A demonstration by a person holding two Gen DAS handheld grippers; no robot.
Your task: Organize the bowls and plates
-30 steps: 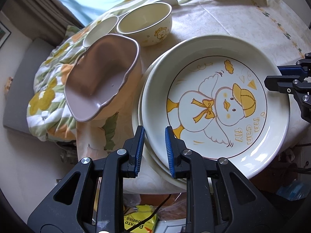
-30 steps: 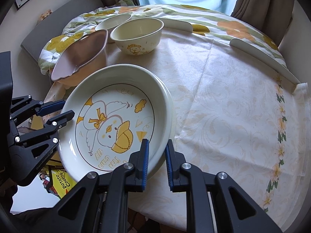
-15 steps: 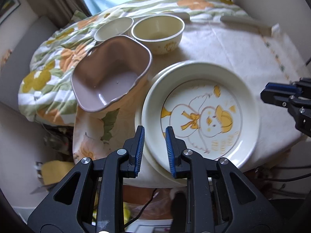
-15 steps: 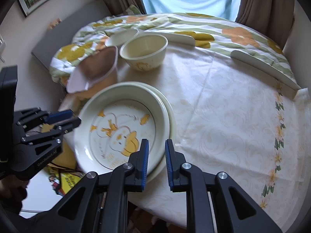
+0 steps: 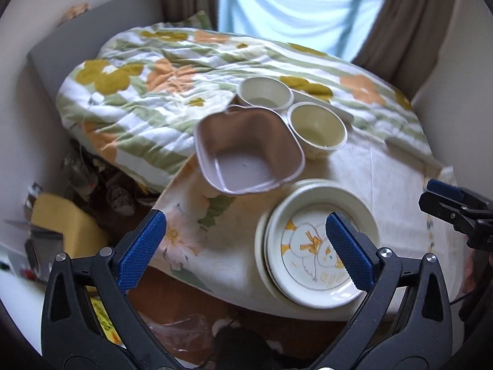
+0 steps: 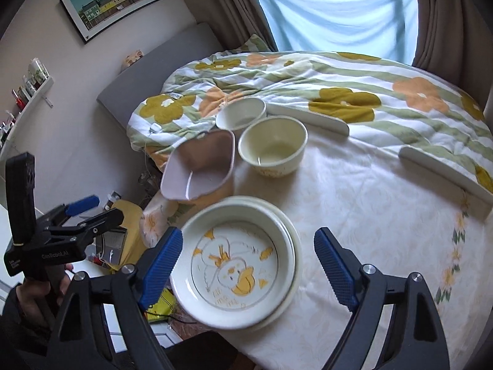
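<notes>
A cream duck plate (image 5: pixel 317 252) (image 6: pixel 234 265) lies stacked on another plate at the table's near edge. Behind it stand a pink heart-shaped bowl (image 5: pixel 246 151) (image 6: pixel 200 166), a cream bowl (image 5: pixel 317 129) (image 6: pixel 272 145) and a small white bowl (image 5: pixel 266 94) (image 6: pixel 240 112). My left gripper (image 5: pixel 246 243) is open and empty, held above and before the table edge. My right gripper (image 6: pixel 246 265) is open and empty above the duck plate. Each gripper shows in the other's view: the right (image 5: pixel 456 212), the left (image 6: pixel 77 219).
The round table (image 6: pixel 369 215) has a pale floral cloth. A flowered quilt (image 6: pixel 308 74) lies on the bed behind it. Two white rails (image 6: pixel 443 169) sit at the table's far edge. Clutter and a yellow bag (image 5: pixel 61 225) lie on the floor to the left.
Both grippers have let go of the duck plate, opened wide and pulled back and up. The plate now rests on the stack.
</notes>
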